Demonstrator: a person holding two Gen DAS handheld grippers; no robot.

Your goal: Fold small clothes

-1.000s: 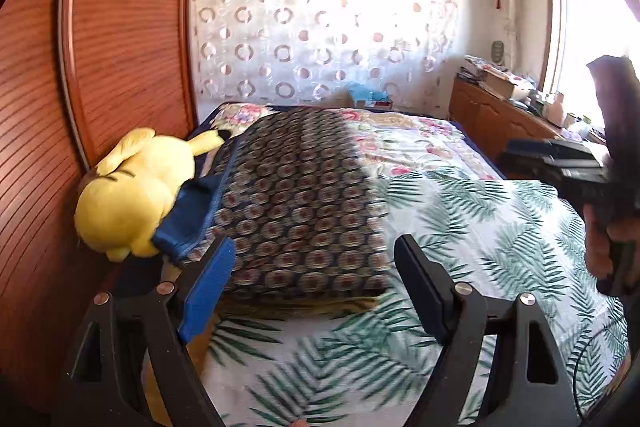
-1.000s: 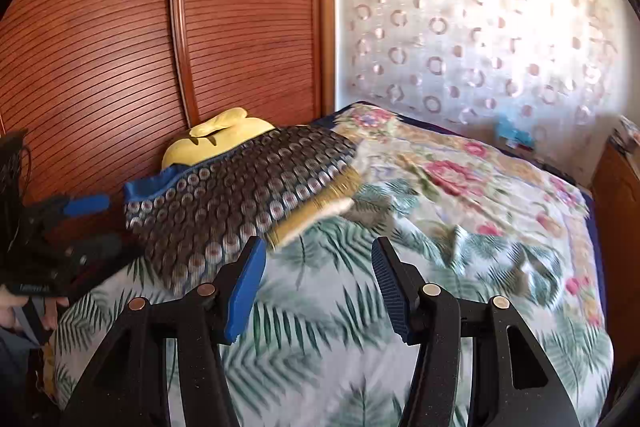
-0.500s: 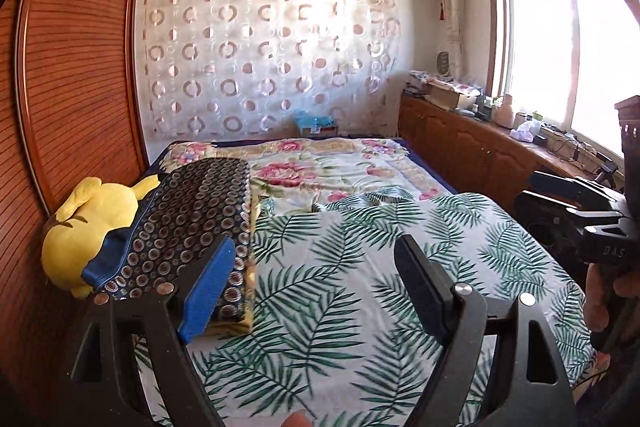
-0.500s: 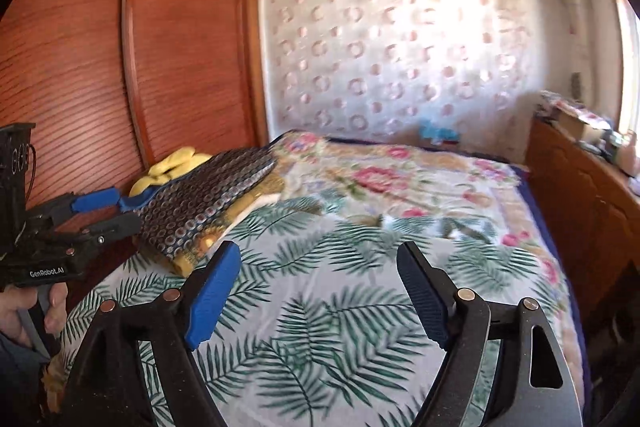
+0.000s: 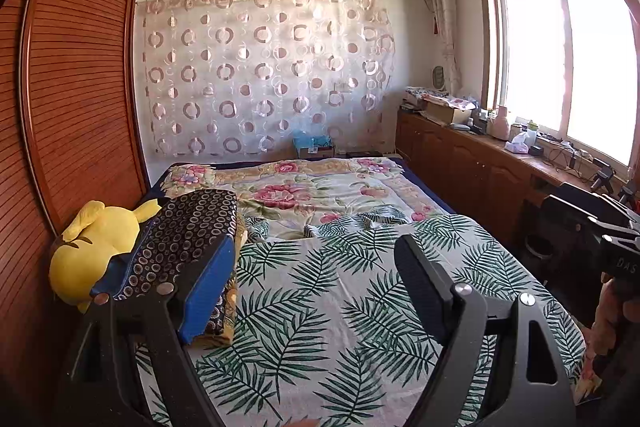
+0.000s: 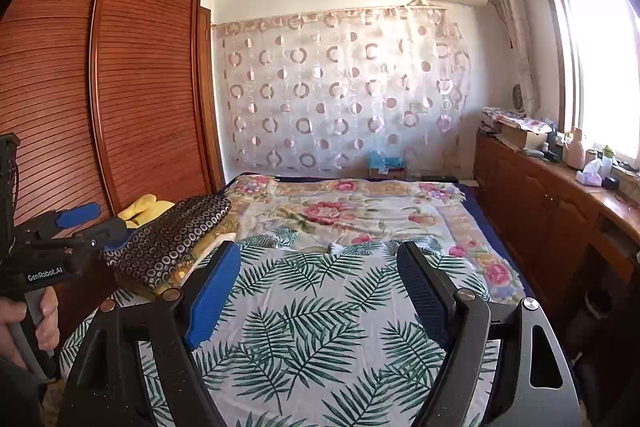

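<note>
A folded dark garment with a ring pattern point(image 5: 188, 239) lies on a small stack at the left side of the bed, partly over a yellow plush toy point(image 5: 96, 255). It also shows in the right wrist view point(image 6: 172, 243). My left gripper point(image 5: 316, 291) is open and empty, held above the palm-leaf sheet point(image 5: 328, 307), to the right of the stack. My right gripper point(image 6: 320, 295) is open and empty above the same sheet point(image 6: 320, 327). The left gripper also shows at the left of the right wrist view point(image 6: 76, 223).
A wooden wardrobe point(image 5: 72, 115) stands close along the bed's left side. A floral quilt point(image 5: 304, 191) covers the far half of the bed. A low cabinet with clutter point(image 5: 480, 155) runs under the window on the right.
Both grippers have pulled back and up from the folded garment, which now lies further off at the left. More of the room and bed is in view. Both stay open.
</note>
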